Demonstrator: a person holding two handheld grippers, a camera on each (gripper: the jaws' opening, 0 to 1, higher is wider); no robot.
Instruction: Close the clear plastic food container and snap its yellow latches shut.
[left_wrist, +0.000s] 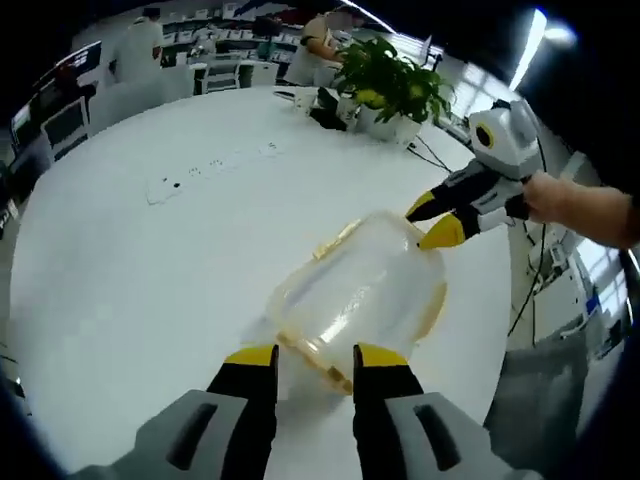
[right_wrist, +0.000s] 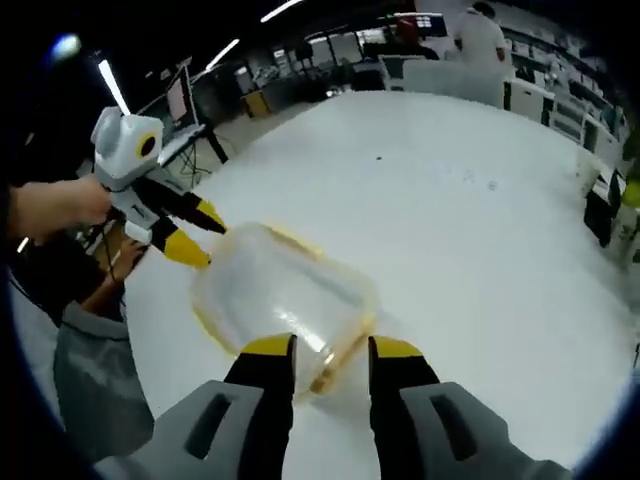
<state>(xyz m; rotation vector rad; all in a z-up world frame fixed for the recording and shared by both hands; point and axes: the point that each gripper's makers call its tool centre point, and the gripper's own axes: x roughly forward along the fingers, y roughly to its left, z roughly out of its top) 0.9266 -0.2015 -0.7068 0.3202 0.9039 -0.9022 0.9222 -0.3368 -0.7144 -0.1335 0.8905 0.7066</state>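
Two part-open grippers, left (left_wrist: 313, 357) and right (right_wrist: 332, 350), flank a clear container (left_wrist: 355, 292) at centre frame, gripping nothing

We see the food container (left_wrist: 360, 290) as clear, slightly hazy plastic with a smooth sheen, its latches (left_wrist: 335, 240) translucent yellow plastic. The table (left_wrist: 150, 260) looks smooth, matt white. At twelve o'clock the potted plant (left_wrist: 395, 80) shows glossy green leaves.
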